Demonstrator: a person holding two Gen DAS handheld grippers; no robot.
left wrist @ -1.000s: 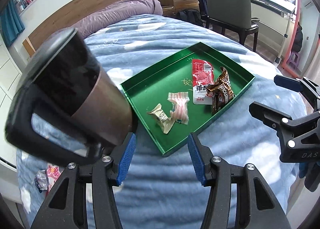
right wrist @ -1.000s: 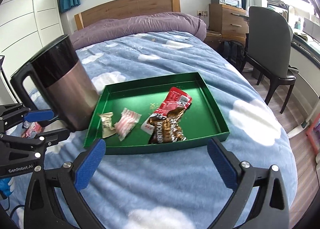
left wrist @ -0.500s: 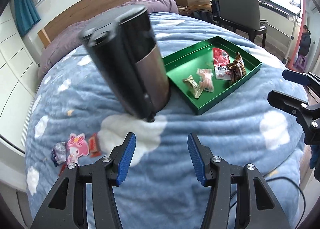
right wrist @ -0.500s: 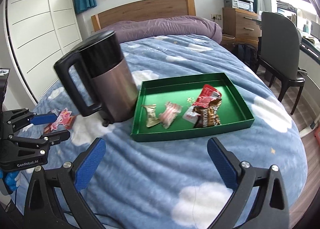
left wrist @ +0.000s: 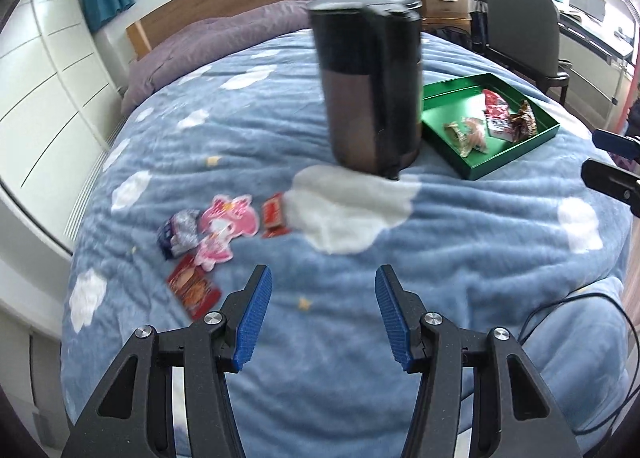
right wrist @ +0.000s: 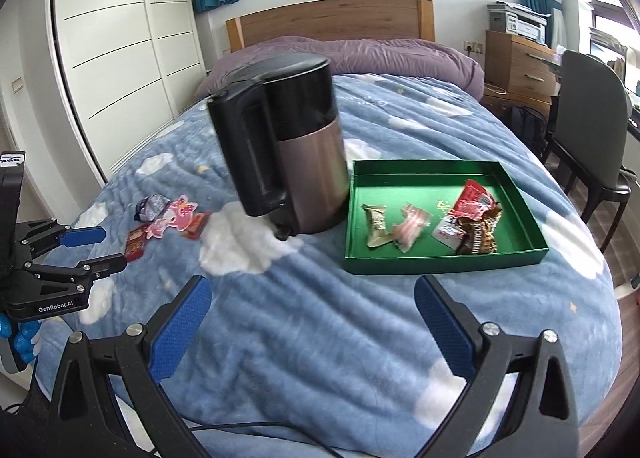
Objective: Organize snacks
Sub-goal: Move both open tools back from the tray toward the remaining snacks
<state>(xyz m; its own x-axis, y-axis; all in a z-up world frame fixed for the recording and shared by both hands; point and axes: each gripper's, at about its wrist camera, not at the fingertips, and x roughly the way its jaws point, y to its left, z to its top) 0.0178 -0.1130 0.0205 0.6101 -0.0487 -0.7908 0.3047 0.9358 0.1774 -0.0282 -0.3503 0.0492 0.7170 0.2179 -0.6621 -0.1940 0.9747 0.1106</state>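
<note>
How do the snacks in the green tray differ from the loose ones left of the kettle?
The snacks in the tray lie inside the green tray, right of the kettle; the loose snacks lie bare on the blanket. The tray group looks red, brown and tan; the loose group includes a pink cartoon-shaped pack. Both are small wrapped packets.

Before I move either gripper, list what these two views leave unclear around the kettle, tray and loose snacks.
- Green tray, left wrist view: near-left corner hidden behind the kettle.
- Kettle, left wrist view: motion-blurred; handle out of sight.
- Loose snacks, right wrist view: too small to read or count.
- Bed, both views: near edge covered by the gripper fingers.
</note>
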